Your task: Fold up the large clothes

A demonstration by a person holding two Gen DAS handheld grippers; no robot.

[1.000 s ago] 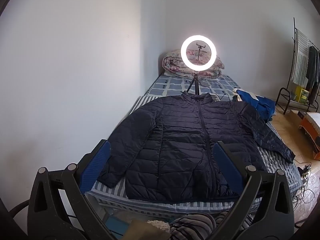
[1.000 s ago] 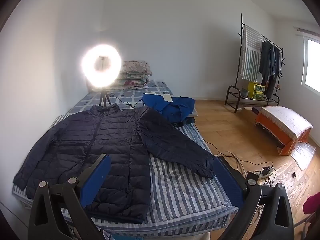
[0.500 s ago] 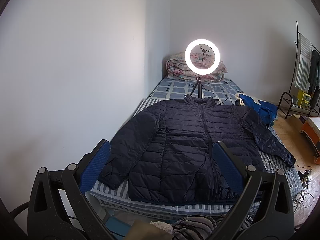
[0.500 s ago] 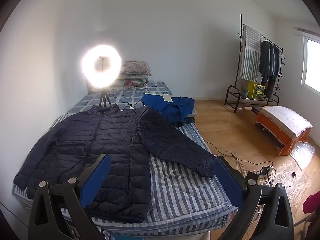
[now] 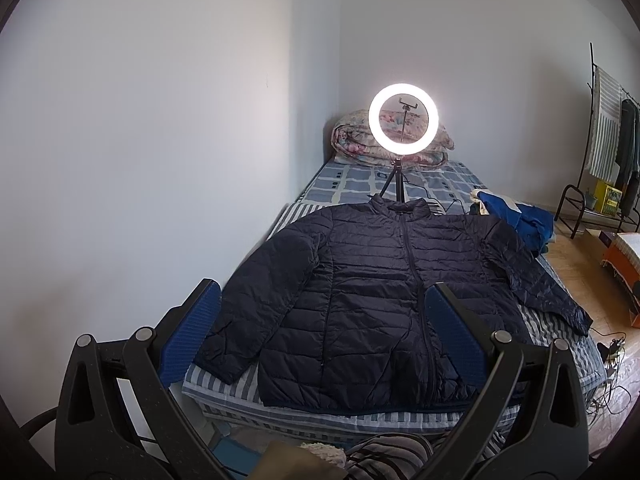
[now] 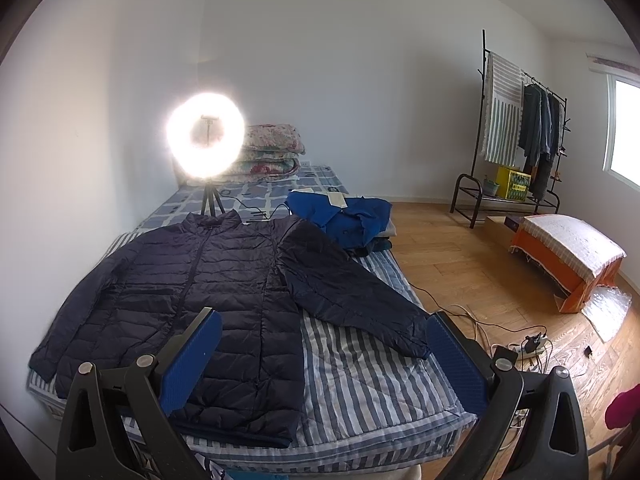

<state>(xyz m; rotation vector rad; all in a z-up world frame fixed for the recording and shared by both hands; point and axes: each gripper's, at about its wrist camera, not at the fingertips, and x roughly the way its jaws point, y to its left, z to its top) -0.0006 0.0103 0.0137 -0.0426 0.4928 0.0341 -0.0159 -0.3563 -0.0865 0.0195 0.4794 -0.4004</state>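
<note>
Navy puffer jacket (image 5: 372,288) flat, front up, on striped bed (image 6: 360,376). Both hand-held grippers, left (image 5: 320,344) and right (image 6: 324,356), released, empty, hovering short. Best to pinch right sleeve cuff (image 6: 412,344) first, fold inward.

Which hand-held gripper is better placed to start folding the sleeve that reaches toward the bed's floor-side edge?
Right hand-held gripper, probably: open, with that sleeve's cuff of the navy quilted puffer jacket just ahead of its right finger.
</note>
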